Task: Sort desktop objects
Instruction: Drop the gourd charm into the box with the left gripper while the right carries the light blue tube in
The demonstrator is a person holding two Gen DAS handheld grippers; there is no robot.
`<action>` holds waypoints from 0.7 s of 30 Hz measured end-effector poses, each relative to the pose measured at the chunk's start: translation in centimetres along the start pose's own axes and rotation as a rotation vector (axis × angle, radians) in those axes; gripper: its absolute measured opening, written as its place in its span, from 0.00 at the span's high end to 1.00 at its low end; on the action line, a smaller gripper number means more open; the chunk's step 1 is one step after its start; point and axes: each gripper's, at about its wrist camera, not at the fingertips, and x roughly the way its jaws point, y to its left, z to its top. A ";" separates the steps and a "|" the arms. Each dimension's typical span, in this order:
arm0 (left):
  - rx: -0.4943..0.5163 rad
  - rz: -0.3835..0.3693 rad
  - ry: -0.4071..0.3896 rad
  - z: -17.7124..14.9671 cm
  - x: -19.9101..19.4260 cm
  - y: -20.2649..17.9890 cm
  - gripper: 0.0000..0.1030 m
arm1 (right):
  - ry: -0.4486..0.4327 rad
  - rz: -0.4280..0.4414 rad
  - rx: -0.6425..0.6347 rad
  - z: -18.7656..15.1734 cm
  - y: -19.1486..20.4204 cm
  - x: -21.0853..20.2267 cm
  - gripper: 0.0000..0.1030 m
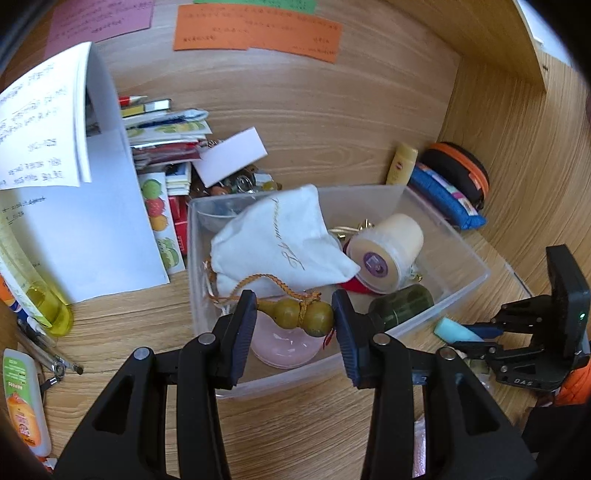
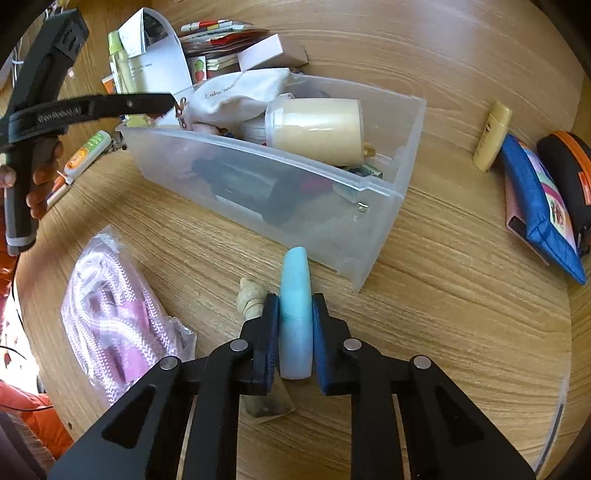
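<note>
Sorting looks partly done, judging by how full the clear bin (image 1: 443, 236) already is: a white pouch (image 1: 280, 240), a cream jar (image 1: 388, 251), a green bottle (image 1: 402, 306) and a pink dish (image 1: 284, 347) lie inside it.

The left gripper (image 1: 295, 317) holds a small gourd (image 1: 299, 314) with an orange cord endwise between its pads, above the bin's near end, so dropping it in seems the step in hand. The right gripper (image 2: 293, 325) is clamped on a blue-green bar (image 2: 294, 310), low over the desk (image 2: 443, 332) just outside the bin's near corner; whether the bar touches the wood I cannot tell.

Plenty appears left. A bagged pink-white rope (image 2: 118, 317) lies near the desk's front edge, with a small beige piece (image 2: 251, 299) just beside the right gripper. A yellow tube (image 1: 400, 164), blue pouch (image 1: 447, 199) and black case (image 1: 461, 170) sit toward the desk's right side wall. Papers (image 1: 74, 184), sticker sheets (image 1: 162, 218), an orange-labelled bottle (image 1: 24, 402) and pens (image 1: 48, 354) crowd the left edge.

Light wood grain covers the desk, with wooden walls rising behind and to the right; orange and pink notes (image 1: 255, 29) are stuck on the back one.
</note>
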 end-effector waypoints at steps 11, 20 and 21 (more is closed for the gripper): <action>0.060 0.044 0.015 -0.2 0.7 -1.0 0.60 | -0.100 0.020 0.064 -0.3 -0.9 -4.2 0.85; 0.047 0.057 -0.042 -0.6 -1.5 -1.2 0.47 | -0.212 0.013 0.056 2.0 -0.8 -7.6 0.85; 0.048 0.060 -0.047 -0.6 -1.7 -1.2 0.46 | -0.222 0.014 0.059 2.4 -0.9 -7.7 0.85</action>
